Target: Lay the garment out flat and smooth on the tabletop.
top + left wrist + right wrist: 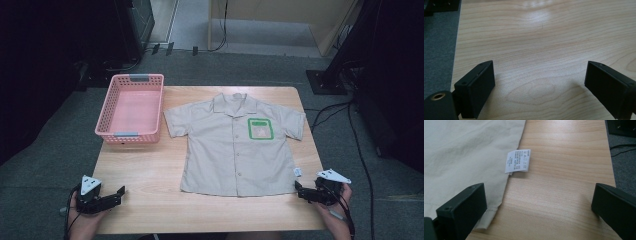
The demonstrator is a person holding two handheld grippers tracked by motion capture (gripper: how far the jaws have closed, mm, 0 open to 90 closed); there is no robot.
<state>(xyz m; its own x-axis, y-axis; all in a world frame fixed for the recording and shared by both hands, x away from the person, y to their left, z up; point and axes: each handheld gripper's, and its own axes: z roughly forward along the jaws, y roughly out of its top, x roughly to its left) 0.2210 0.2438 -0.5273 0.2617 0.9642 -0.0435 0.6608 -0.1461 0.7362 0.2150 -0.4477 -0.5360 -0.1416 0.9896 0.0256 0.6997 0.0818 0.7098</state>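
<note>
A beige short-sleeved shirt [235, 145] lies flat and face up at the centre of the desk [150, 175], collar away from the person, a green-edged patch [260, 128] on its chest. The right tool [306, 192] hovers at the shirt's near right hem corner, jaws spread wide and holding nothing; the left tool [112, 196] sits over bare wood near the desk's front left corner, equally open and empty, well apart from the cloth. A pink basket [131, 131] stands just beside the left sleeve.

The likely trouble: a grab at that hem corner may catch only the top layer, or pinch the care label [517, 161] instead of the seam, so the shirt drags and bunches rather than lifting cleanly. With the left tool so far off, a one-sided pull could also skew the garment toward the desk edge.

The right gripper view reveals the printed label at the side seam and the stitched hem corner [484, 220] by the left jaw, detail that is a mere speck from above. The high view alone supplies the basket and the whole layout.
</note>
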